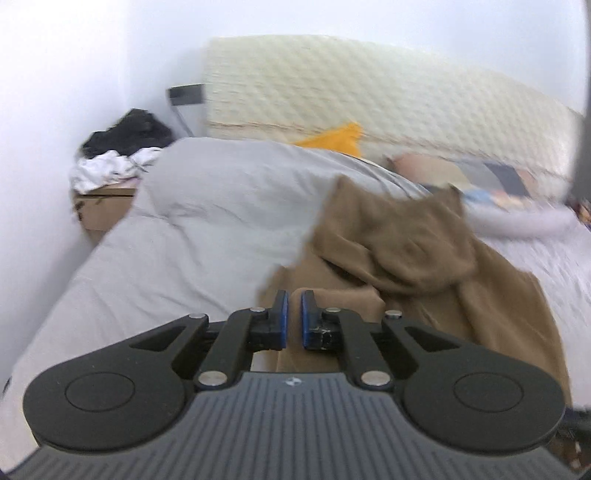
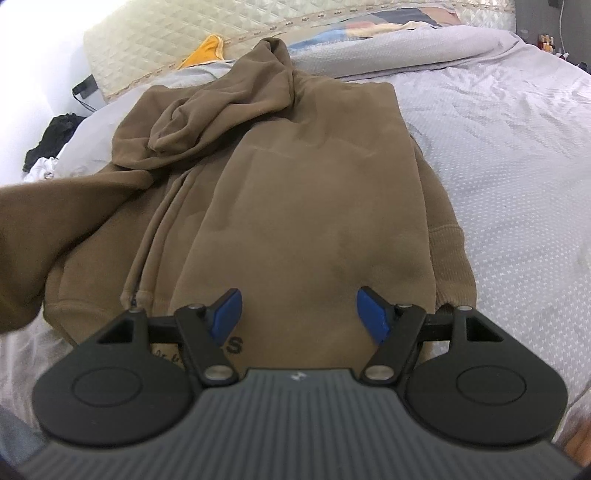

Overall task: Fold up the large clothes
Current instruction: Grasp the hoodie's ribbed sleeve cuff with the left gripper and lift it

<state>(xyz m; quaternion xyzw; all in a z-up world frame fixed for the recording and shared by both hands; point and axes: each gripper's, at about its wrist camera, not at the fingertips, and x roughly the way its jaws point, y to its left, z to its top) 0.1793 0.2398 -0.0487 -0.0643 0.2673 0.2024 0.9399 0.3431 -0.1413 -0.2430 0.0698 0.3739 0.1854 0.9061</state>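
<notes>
A large brown hoodie [image 2: 295,203] lies front-up on the bed, its hood [image 2: 207,122] bunched at the far end. My right gripper [image 2: 299,314] hovers open over the hem, blue pads wide apart with nothing between them. In the left wrist view the hoodie [image 1: 406,251] is rumpled ahead and to the right. My left gripper [image 1: 294,317] is shut, its pads nearly touching, pinching brown fabric that runs under the fingers. In the right wrist view the hoodie's left sleeve [image 2: 44,240] hangs lifted off the bed at the left edge.
The grey bedsheet [image 1: 184,240] [image 2: 517,166] surrounds the hoodie. A quilted cream headboard [image 1: 369,92] stands behind, with a yellow cloth [image 1: 340,136] and a patterned blanket [image 2: 388,22] against it. A cardboard box [image 1: 99,210] piled with clothes [image 1: 118,147] stands by the wall.
</notes>
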